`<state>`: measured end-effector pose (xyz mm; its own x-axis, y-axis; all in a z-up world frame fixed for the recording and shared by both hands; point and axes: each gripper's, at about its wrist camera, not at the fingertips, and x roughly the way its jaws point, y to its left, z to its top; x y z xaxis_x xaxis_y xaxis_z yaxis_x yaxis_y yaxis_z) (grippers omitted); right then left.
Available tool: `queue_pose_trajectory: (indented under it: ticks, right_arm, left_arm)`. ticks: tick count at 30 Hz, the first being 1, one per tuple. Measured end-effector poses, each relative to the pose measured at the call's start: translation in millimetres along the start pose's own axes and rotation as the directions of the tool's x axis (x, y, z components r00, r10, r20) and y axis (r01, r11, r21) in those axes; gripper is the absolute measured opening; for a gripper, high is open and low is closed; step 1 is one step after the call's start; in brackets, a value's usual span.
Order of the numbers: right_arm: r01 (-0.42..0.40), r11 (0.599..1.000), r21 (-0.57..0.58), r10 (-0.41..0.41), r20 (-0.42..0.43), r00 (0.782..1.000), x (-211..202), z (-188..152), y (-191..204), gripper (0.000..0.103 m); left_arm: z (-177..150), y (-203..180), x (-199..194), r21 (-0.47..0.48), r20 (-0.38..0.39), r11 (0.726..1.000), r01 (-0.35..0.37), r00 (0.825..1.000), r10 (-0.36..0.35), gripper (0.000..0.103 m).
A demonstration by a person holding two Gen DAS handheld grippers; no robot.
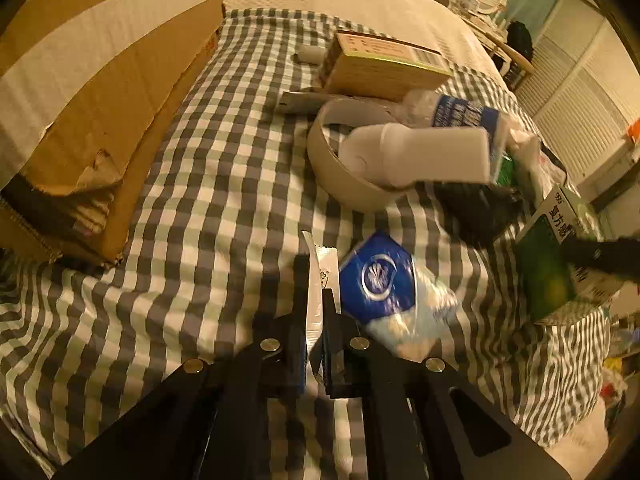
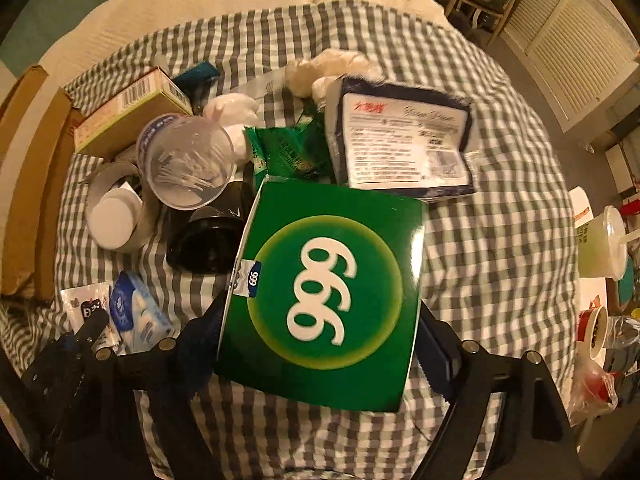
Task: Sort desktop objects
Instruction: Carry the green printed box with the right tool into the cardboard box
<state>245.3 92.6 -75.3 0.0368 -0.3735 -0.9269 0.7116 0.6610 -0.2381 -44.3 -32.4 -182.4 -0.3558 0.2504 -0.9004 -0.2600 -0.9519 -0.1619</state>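
My left gripper (image 1: 316, 296) is shut on a thin white sachet (image 1: 323, 264), held edge-up just above the checked cloth (image 1: 224, 184). A blue tissue pack (image 1: 384, 280) lies right beside it. In the right wrist view, a green box marked 999 (image 2: 328, 280) sits between the two fingers of my right gripper (image 2: 320, 344); they press its sides and hold it tilted above the cloth. One black finger (image 1: 600, 254) shows on that green box (image 1: 548, 268) in the left wrist view. The left gripper (image 2: 90, 326) and its sachet (image 2: 82, 300) show at the lower left.
A cluttered pile lies ahead: a white bottle (image 1: 420, 152) in a round white ring (image 1: 340, 176), a clear tub of cotton swabs (image 2: 188, 164), a black cup (image 2: 208, 236), a dark labelled packet (image 2: 404, 140), a tan box (image 1: 384, 64). A cardboard carton (image 1: 100, 120) stands left. A side table with cups (image 2: 600, 248) is right.
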Motion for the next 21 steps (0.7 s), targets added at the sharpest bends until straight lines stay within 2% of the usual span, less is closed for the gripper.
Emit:
queue_pose_trajectory:
  ticks: [5,11,17,21]
  right_arm:
    - [0.010,1.000,0.007,-0.010,0.040,0.999,-28.4,-5.0,-16.5,0.081]
    - [0.024,1.000,0.014,-0.025,0.080,0.996,-60.5,2.6,-26.3,0.081]
    - [-0.017,0.998,0.054,0.007,0.189,0.982,-124.3,14.6,-21.5,0.081]
    - [-0.064,0.996,0.060,0.047,0.250,0.967,-165.1,19.2,0.9,0.081]
  left_arm:
    - [0.1,-5.8,-22.3,0.022,0.036,0.999,0.036,0.999,-0.037,0.004]
    - [14.4,-17.2,-63.3,0.060,0.099,0.991,0.119,0.987,-0.124,0.004]
    - [47.6,-20.6,-112.0,0.084,0.174,0.976,0.199,0.962,-0.211,0.004]
    - [79.9,-21.2,-155.3,0.118,0.232,0.971,0.209,0.945,-0.231,0.004]
